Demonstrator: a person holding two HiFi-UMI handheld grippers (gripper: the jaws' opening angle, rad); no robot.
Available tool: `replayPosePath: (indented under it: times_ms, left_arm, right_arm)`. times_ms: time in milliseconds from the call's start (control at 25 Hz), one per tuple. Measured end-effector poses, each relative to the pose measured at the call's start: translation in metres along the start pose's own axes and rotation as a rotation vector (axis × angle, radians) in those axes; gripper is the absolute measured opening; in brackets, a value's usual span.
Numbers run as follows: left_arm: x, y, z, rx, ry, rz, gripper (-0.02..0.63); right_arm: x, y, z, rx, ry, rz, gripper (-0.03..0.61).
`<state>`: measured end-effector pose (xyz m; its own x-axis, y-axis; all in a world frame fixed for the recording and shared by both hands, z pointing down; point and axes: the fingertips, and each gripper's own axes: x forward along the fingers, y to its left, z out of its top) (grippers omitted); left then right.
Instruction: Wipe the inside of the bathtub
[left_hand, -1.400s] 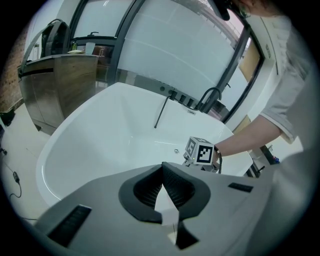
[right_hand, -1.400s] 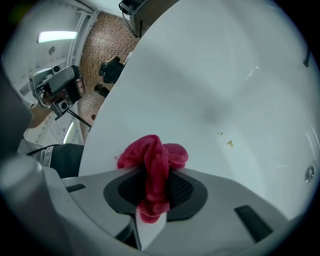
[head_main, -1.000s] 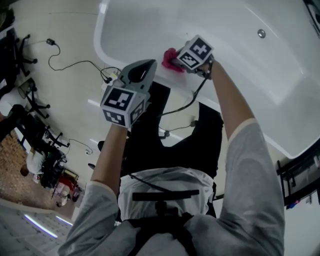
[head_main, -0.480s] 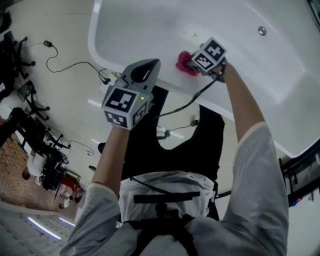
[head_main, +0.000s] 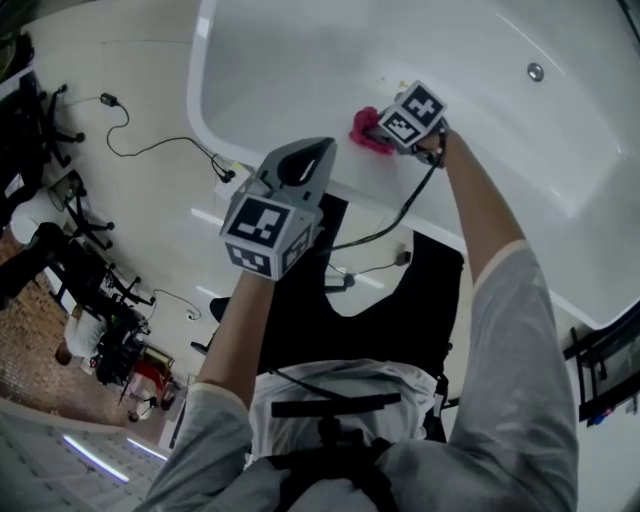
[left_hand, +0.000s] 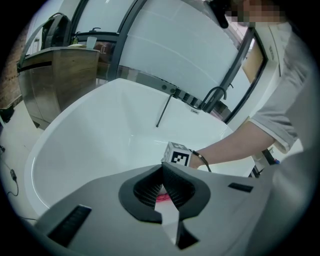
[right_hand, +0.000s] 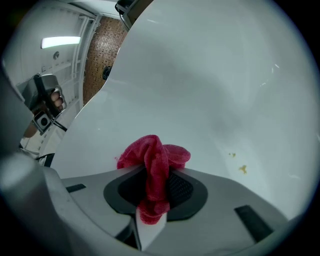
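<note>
The crumpled pink-red terry cloth (right_hand: 152, 160) lies against the inner wall of the glossy white bathtub (head_main: 300, 60), just inside the near rim. It is pinched firmly in the jaws of the right gripper (right_hand: 156, 192). A good stroke would probably keep the wad pressed flat and sweep toward the small yellowish specks (right_hand: 242, 169) close by. The right arm reaches out nearly straight over the rim. The left gripper (left_hand: 162, 172), jaws pressed together on nothing, hangs above the rim with the elbow bent.

Inside the bathtub (head_main: 300, 60), against its near wall: red cloth (head_main: 362, 129) at the tip of the right gripper (head_main: 384, 129). Just outside the bathtub's rim: left gripper (head_main: 320, 152), raised.
</note>
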<state>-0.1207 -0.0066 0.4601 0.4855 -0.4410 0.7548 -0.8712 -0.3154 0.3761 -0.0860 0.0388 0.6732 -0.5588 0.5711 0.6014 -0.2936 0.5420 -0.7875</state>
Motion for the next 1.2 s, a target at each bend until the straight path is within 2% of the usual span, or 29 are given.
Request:
replayPosePath:
  times_ms: [160, 280, 400, 640, 720, 920, 1200]
  left_arm:
    - [0.008, 0.004, -0.006, -0.002, 0.01, 0.011, 0.005]
    - [0.016, 0.008, -0.011, 0.004, 0.019, 0.017, 0.005]
    - [0.018, 0.006, -0.012, 0.018, 0.021, 0.016, 0.005]
    - [0.037, 0.005, -0.005, 0.04, 0.016, 0.008, 0.005]
    - [0.049, 0.003, -0.003, 0.045, 0.018, -0.005, 0.005]
    - [0.076, 0.007, -0.001, 0.075, 0.038, -0.039, 0.005]
    - [0.102, 0.023, -0.007, 0.12, 0.072, -0.032, 0.005]
  right_arm:
    - [0.019, -0.001, 0.038, -0.054, -0.021, 0.015, 0.098]
    - [0.02, -0.004, 0.038, -0.04, -0.04, 0.055, 0.098]
    - [0.011, -0.006, 0.012, -0.007, -0.055, 0.064, 0.098]
    - [-0.013, -0.038, -0.072, 0.083, 0.022, 0.015, 0.098]
    - [-0.014, -0.041, -0.079, 0.1, 0.016, 0.019, 0.098]
    - [-0.002, -0.047, -0.057, 0.05, 0.03, 0.012, 0.098]
    - [0.028, -0.057, 0.005, 0.012, -0.067, -0.018, 0.098]
